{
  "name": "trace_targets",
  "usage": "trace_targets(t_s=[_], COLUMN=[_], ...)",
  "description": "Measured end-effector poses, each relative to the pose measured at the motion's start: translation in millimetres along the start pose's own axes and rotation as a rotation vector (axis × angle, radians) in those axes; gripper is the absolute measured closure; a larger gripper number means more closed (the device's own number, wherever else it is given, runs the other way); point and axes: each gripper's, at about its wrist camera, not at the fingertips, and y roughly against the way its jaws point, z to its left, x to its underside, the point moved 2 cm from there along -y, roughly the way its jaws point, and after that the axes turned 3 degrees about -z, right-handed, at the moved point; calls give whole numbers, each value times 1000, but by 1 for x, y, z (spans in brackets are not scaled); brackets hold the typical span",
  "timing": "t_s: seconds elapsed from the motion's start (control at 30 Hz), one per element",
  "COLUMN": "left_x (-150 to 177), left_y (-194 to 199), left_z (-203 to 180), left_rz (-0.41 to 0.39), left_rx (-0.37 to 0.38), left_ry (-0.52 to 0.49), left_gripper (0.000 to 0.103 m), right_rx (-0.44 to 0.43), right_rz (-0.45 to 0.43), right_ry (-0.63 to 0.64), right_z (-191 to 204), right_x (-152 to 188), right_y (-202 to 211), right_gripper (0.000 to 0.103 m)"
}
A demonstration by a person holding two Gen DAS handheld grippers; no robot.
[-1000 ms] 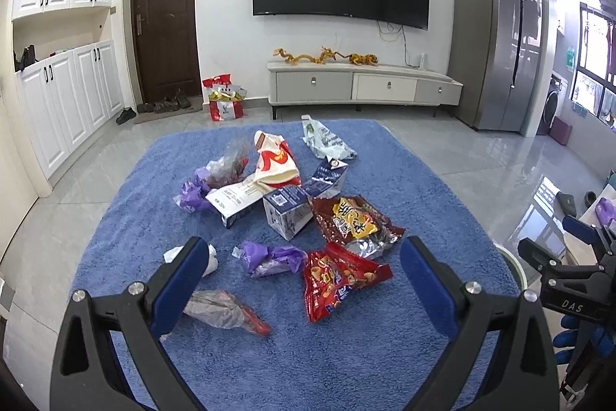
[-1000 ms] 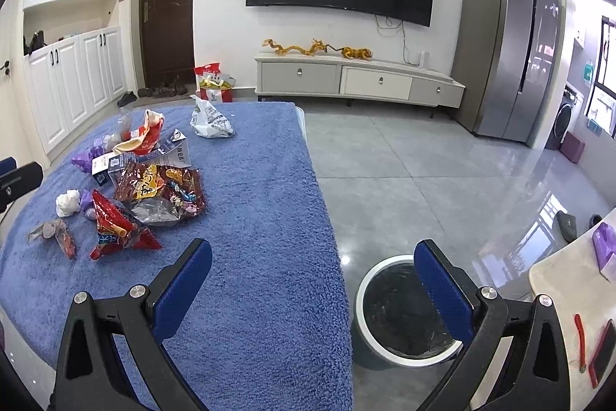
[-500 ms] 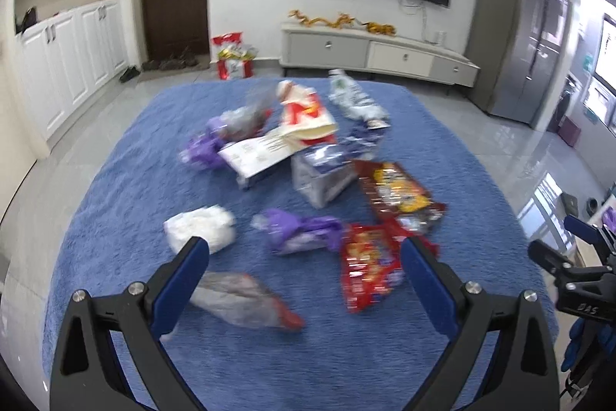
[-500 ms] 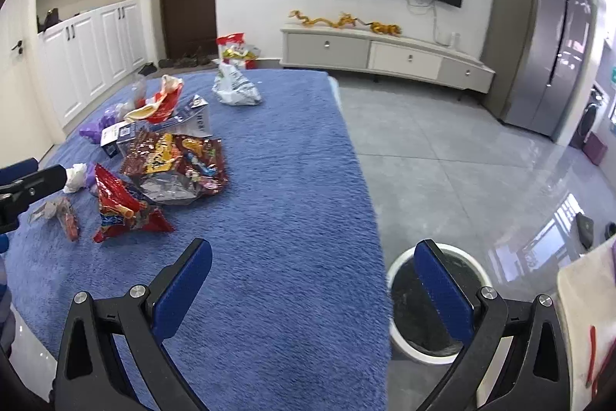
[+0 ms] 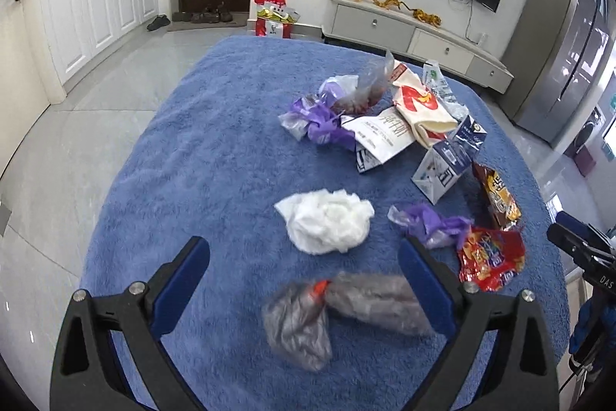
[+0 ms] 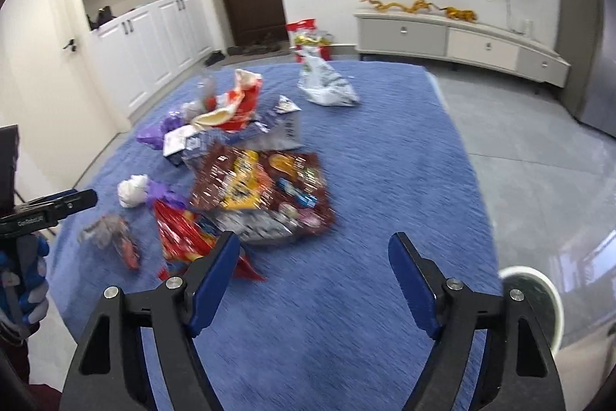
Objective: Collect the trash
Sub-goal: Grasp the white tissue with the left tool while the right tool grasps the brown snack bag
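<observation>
Over blue rug [image 5: 215, 126], left gripper [image 5: 304, 257] gaping above grey wrapper [image 5: 346, 307]; right gripper [image 6: 313, 257] gaping, empty; reach step; next: lower, pinch, carry to bin [image 6: 535, 299]

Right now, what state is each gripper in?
Left gripper: open, empty, above the grey plastic wrapper.
Right gripper: open, holding nothing.
</observation>
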Motion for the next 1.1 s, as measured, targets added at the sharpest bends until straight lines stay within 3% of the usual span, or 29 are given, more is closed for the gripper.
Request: trace_targets(t_s=[0.23, 0.3, 0.37, 0.47, 0.53, 0.63, 0.7, 0.87, 1.1], left_x=[-9, -7, -5, -5, -6, -7, -7, -6, -17], left_y=[-39, -53, -67, -70, -70, -67, -63, -43, 2], left_z=[-21, -25, -23, -23, -22, -18, -14, -7, -19], left_rz=[72, 108, 158, 149, 142, 132, 127, 88, -8], left_rx=[-18, -29, -26, -48, -55, -69, -64, -72, -69], left_ry=[-69, -76, -55, -60, -55, -39, -22, 22, 9], left_gripper=[6, 13, 43, 50, 58, 75, 81, 83, 84], right_rx=[-87, -119, -115, -108, -97, -107, -117, -125, -150], right_rz=[32, 57, 86, 131, 143, 130, 124, 116, -2], right_ry=[15, -2, -5, -2, 9, -6, -17, -13, -33], right_z=[18, 20, 20, 22, 22, 18, 15, 15, 12], right_x=[-26, -30, -30, -27, -23, -21, -22, -22, -32], right_y=[-34, -48, -62, -80, -86, -87, -85, -80, -33], right_gripper=[23, 23, 23, 24, 31, 52, 86, 91, 97])
